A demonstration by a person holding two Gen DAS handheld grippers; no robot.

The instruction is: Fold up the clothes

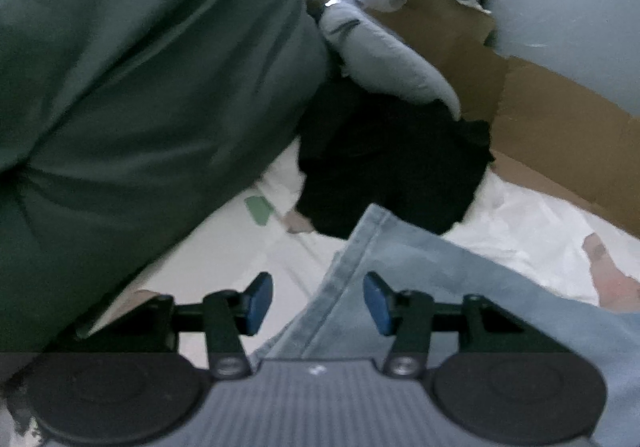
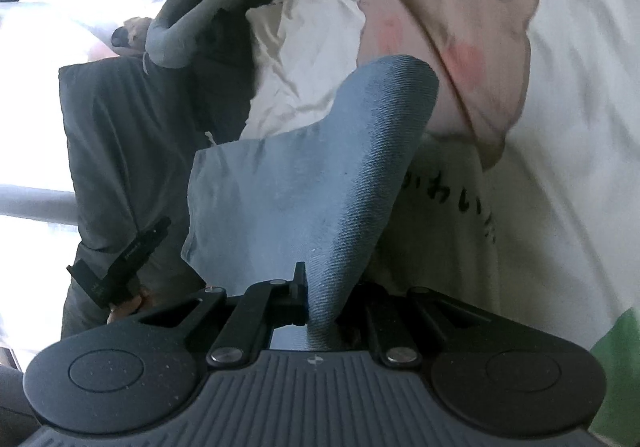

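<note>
Denim garment point(image 2: 304, 187), light blue, is off the bed sheet point(image 2: 560, 127) at one end: a fold of it rises from the right gripper point(image 2: 320, 299) and arches up and over toward the bear print point(image 2: 472, 47) on the sheet.

Right gripper: jaws pressed together on the denim, cloth bunched between the black fingers and running back under the gripper body.

Left gripper point(image 1: 318, 303): jaws spread, blue pads point(image 1: 260, 301) apart. A hemmed edge of the same denim point(image 1: 400, 275) lies between and beyond them, closer to the right-hand pad; neither pad presses on it. Contact with that pad cannot be told because of blur.

Surroundings, left wrist view: a dark green sleeve or trouser leg point(image 1: 140, 87) fills the upper left. A black garment point(image 1: 392, 167) lies on the white sheet ahead, a grey padded item point(image 1: 380, 51) behind it, brown cardboard point(image 1: 540, 119) to the right.

Right wrist view: a person in grey clothing point(image 2: 120, 151) is at the left, a hand point(image 2: 128, 303) holding the other gripper's black handle. Dark printed characters point(image 2: 460, 203) sit below the bear. A green patch point(image 2: 616, 359) is at the lower right edge.
</note>
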